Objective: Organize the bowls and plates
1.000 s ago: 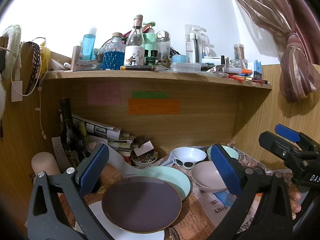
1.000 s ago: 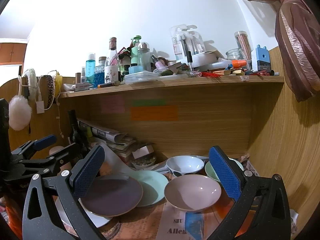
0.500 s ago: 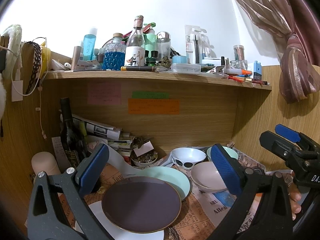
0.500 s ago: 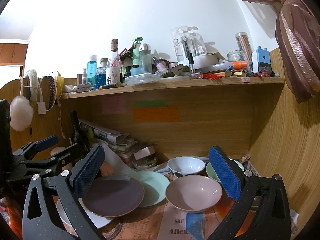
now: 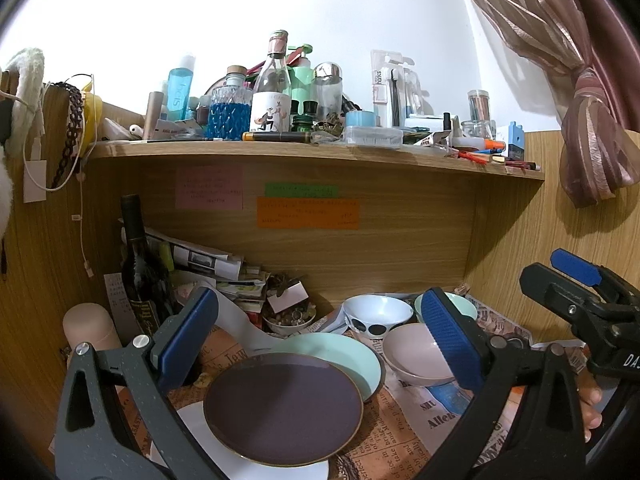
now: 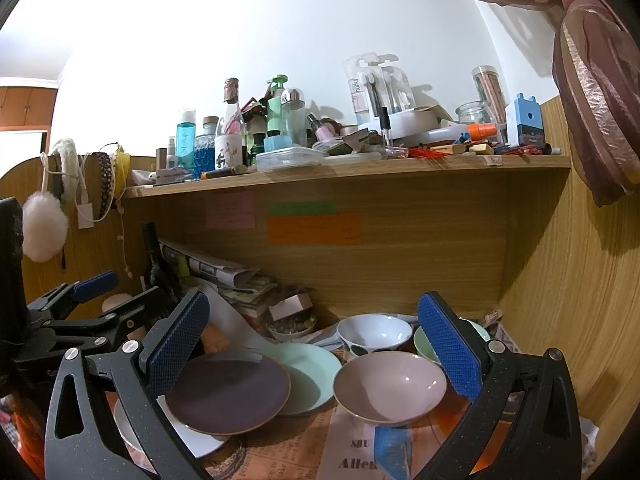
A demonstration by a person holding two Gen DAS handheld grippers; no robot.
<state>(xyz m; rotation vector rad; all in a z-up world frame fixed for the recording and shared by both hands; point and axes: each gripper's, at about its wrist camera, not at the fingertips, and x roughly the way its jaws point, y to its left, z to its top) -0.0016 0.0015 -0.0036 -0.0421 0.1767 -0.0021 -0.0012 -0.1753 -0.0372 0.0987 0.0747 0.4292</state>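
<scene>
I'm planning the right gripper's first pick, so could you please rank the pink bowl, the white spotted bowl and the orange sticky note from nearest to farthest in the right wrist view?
1. Pink bowl, between the fingers.
2. White spotted bowl, behind it.
3. Orange sticky note, on the back panel.

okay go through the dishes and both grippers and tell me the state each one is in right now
Left gripper: open, empty.
Right gripper: open, empty.
Purple plate: upright, lying on the white plate and overlapping the mint plate.
White plate: bottom, mostly covered.
Mint plate: partly covered.
Pink bowl: upright, empty.
White spotted bowl: upright, empty.
Green bowl: mostly hidden.
</scene>
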